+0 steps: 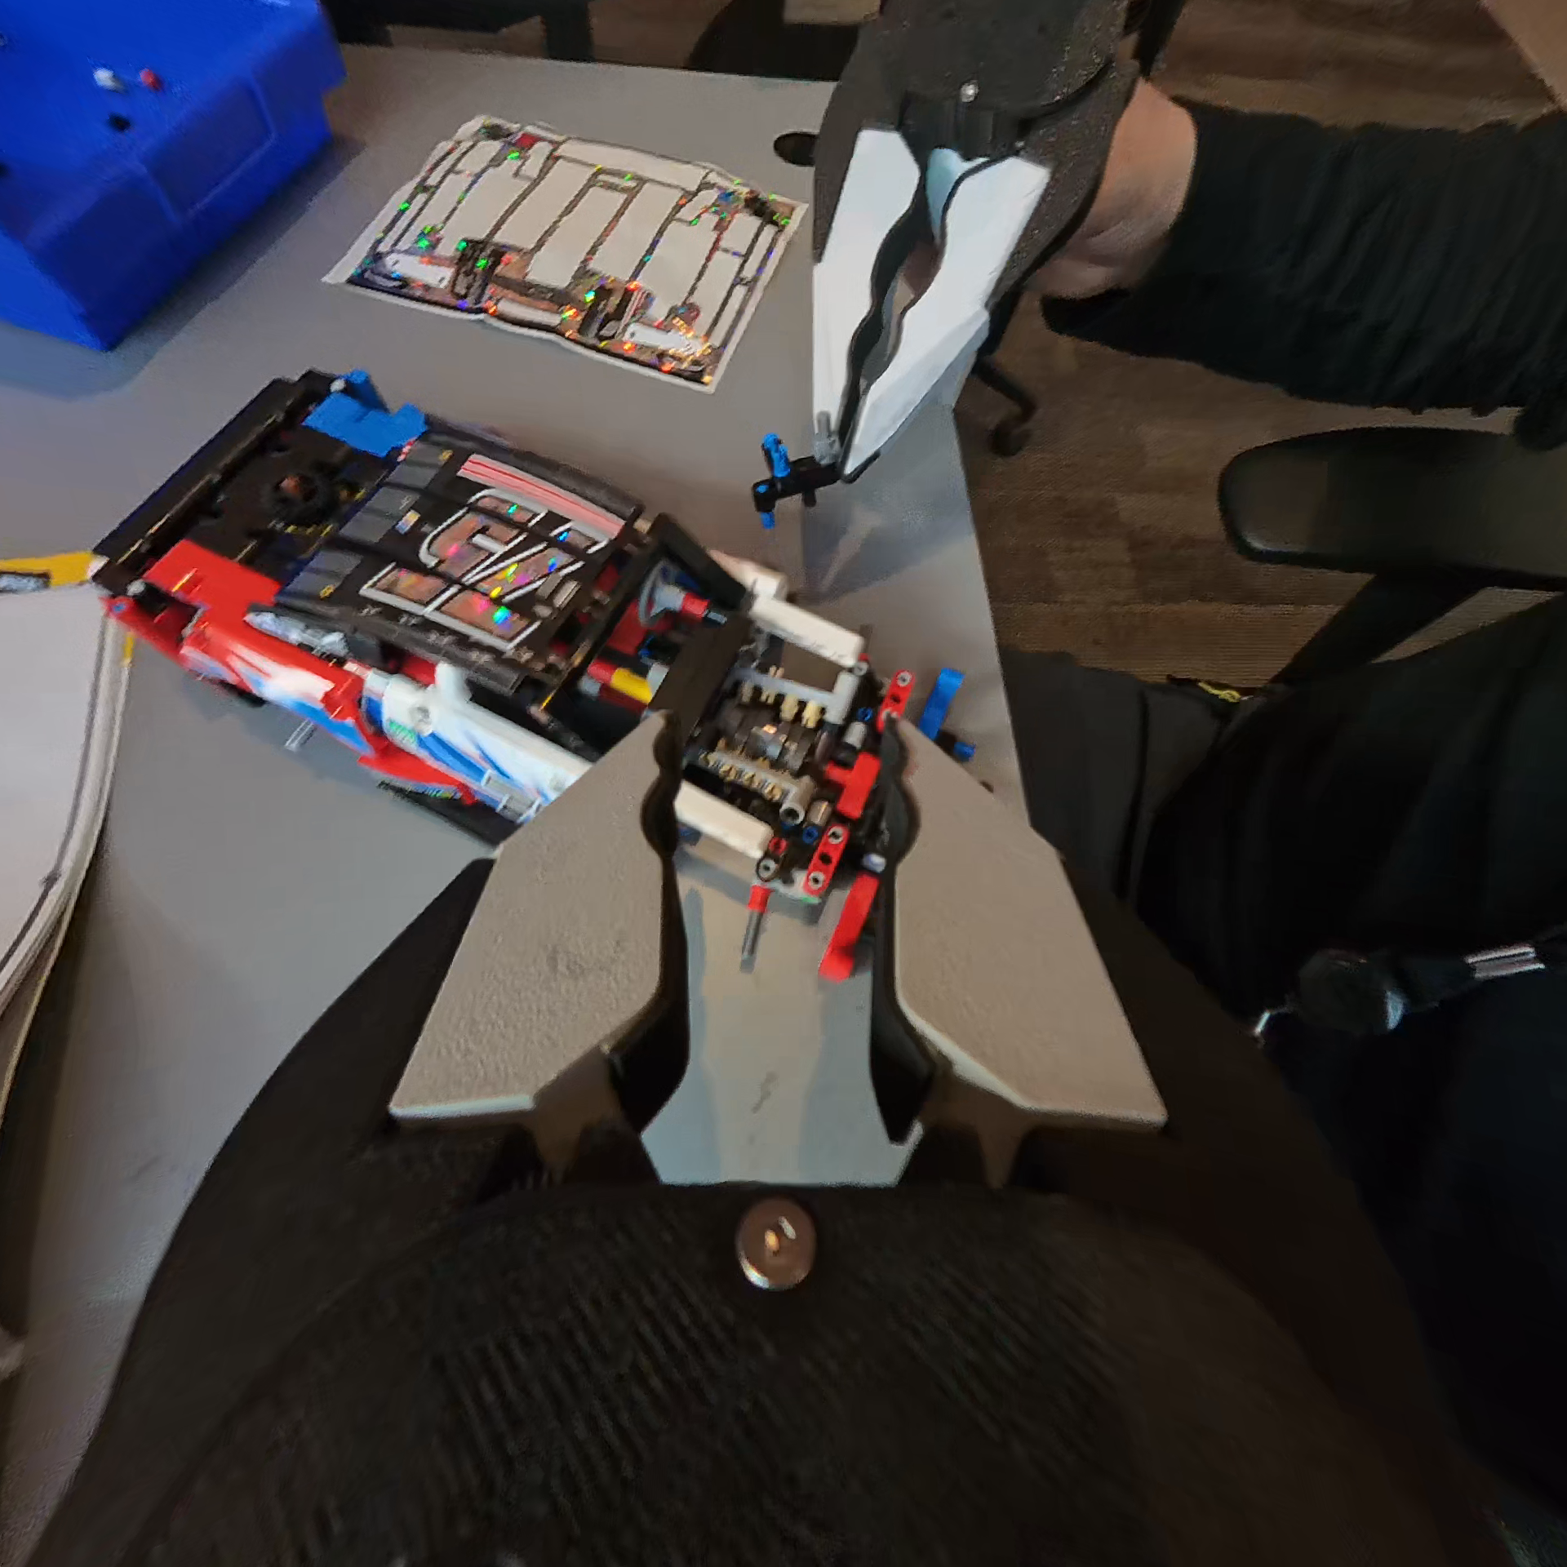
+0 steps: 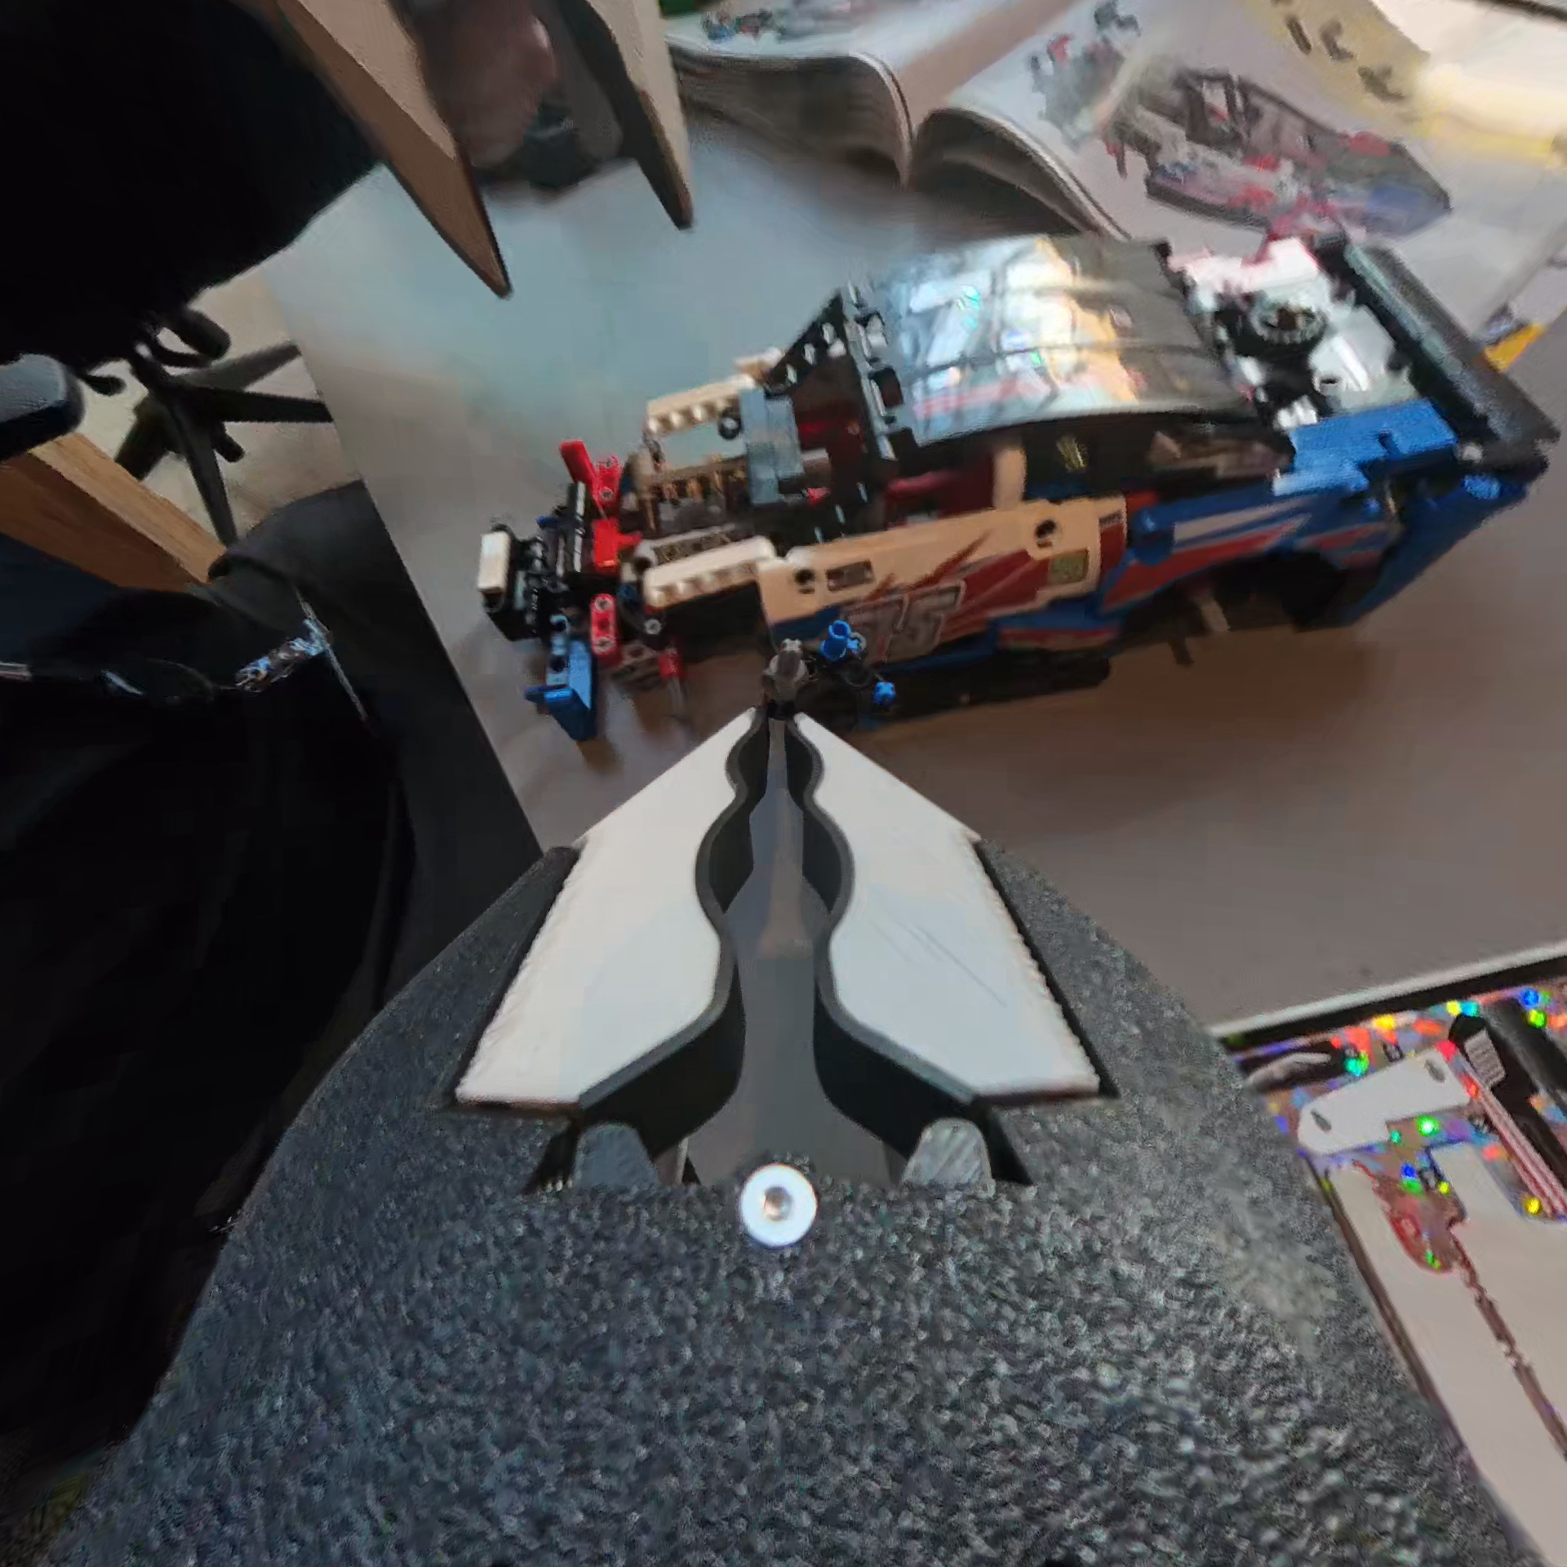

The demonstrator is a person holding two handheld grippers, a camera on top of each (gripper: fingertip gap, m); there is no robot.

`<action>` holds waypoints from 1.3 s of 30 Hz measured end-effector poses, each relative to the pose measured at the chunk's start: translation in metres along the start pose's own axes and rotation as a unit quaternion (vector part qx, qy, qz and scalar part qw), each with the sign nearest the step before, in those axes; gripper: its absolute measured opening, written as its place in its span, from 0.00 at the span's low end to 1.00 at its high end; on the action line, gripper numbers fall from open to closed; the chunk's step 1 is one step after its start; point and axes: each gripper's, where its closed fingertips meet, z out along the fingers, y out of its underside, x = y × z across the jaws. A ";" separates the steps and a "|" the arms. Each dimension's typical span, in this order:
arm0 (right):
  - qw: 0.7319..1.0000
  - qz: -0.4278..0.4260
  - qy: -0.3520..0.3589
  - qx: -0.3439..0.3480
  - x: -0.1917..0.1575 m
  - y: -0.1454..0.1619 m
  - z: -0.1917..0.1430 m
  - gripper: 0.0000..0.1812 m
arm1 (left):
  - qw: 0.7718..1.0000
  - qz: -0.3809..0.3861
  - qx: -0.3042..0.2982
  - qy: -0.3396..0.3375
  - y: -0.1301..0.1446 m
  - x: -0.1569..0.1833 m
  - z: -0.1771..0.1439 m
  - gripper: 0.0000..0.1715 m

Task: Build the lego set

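Lego car (image 1: 407, 593), part-built, lies on the grey desk (image 1: 237, 890). Body red, white and blue; black roof panel with shiny sticker. Front end is bare: exposed gears, red beams, grey and black pins. The open front points toward the desk edge nearest the person.

Left claw (image 1: 776, 746): fingers spread apart, one on each side of the car's open front frame. Right fingertip (image 1: 890, 738) sits at or against the red beams; contact on the left side cannot be confirmed. Nothing clamped between them.

Right claw (image 2: 776, 716): closed on a small lego assembly (image 2: 827, 666), a black piece with blue pins and a grey connector, pinched by the grey end at the very tips. In the left wrist view the same assembly (image 1: 789, 479) hangs above the desk, clear of the car, near the far desk edge.

Sticker sheet (image 1: 577, 246): mostly peeled, holographic remnants, flat on the desk beyond the car. In the right wrist view it lies at lower right.

Blue bin (image 1: 144, 161) at the far left corner, a few tiny parts on its top.

Instruction booklet (image 2: 1060, 119) open behind the car, showing pictures of the model.

A loose blue piece (image 2: 572, 678) lies just beside the car's front.

Person's dark sleeve (image 1: 1357, 254) behind the right claw; office chair armrest (image 1: 1391, 500) off the desk edge.
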 end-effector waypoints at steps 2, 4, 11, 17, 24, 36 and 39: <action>0.998 -0.053 -0.024 0.023 -0.018 -0.020 -0.002 0.01 | 1.000 0.012 0.011 0.023 -0.009 0.012 0.007 0.28; 0.992 -0.104 -0.049 0.043 -0.037 -0.041 -0.001 0.01 | 0.999 0.019 0.021 0.046 -0.016 0.020 0.012 0.28; 0.972 -0.180 -0.129 0.078 -0.070 -0.082 0.015 0.01 | 0.990 0.009 0.076 0.116 -0.024 0.039 0.012 0.19; 0.974 -0.182 -0.120 0.060 -0.061 -0.081 0.043 0.00 | 0.989 -0.020 0.101 0.110 -0.012 0.031 0.007 0.00; 0.985 -0.164 0.032 -0.034 -0.022 -0.047 0.070 0.00 | 0.998 -0.016 0.013 -0.067 0.043 -0.011 -0.002 0.03; 0.984 -0.178 0.001 -0.030 -0.094 0.013 0.035 0.00 | 0.996 -0.062 0.038 -0.049 0.100 0.106 -0.062 0.08; 0.981 -0.191 0.014 -0.030 -0.113 0.024 0.028 0.01 | 0.992 -0.084 0.022 -0.097 0.122 0.135 -0.078 0.11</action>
